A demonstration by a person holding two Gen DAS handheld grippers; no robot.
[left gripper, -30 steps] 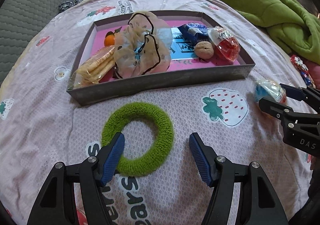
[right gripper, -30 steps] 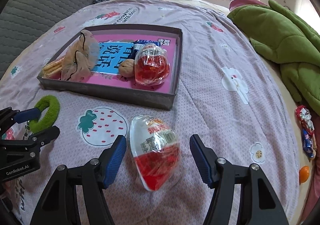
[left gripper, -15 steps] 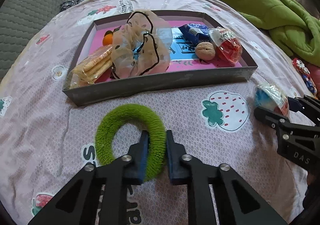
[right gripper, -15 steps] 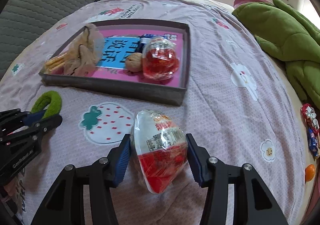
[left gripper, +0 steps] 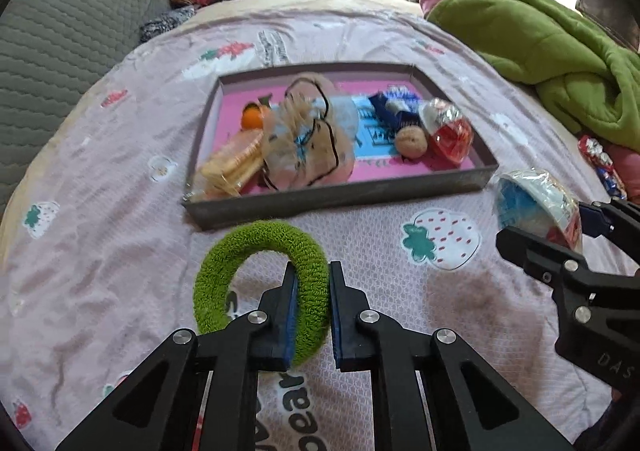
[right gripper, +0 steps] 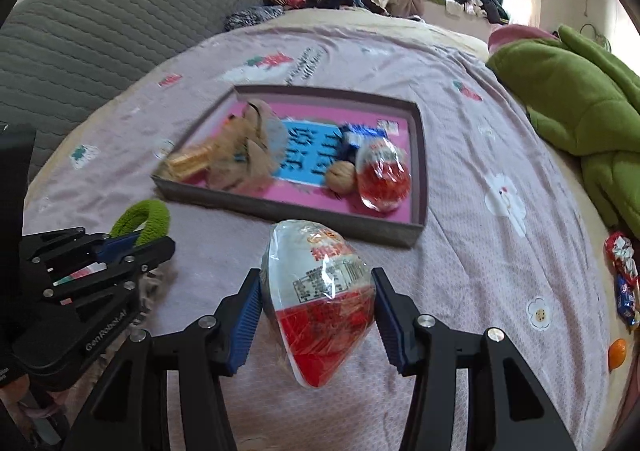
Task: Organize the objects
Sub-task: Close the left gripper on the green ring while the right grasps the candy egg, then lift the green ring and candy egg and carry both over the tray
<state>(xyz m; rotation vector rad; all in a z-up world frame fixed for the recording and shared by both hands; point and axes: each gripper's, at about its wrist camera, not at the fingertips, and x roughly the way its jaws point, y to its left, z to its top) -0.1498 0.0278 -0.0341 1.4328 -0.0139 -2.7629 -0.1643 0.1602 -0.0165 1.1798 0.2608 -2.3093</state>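
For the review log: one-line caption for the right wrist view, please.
Right gripper clamps a wrapped egg-shaped treat before the tray; left gripper grips a green scrunchie.

You have two wrapped egg-shaped treats: one (right gripper: 318, 303) outside the tray and one (right gripper: 382, 177) inside it. There is one tray (left gripper: 340, 197). You have two scrunchies: a green one (left gripper: 264, 283) and a sheer beige one (left gripper: 308, 143). Count one walnut (left gripper: 411, 139), one blue snack packet (left gripper: 394, 107), one pack of crackers (left gripper: 234, 167), and two small oranges: one (left gripper: 253, 118) in the tray, one (right gripper: 617, 351) on the bed's edge.
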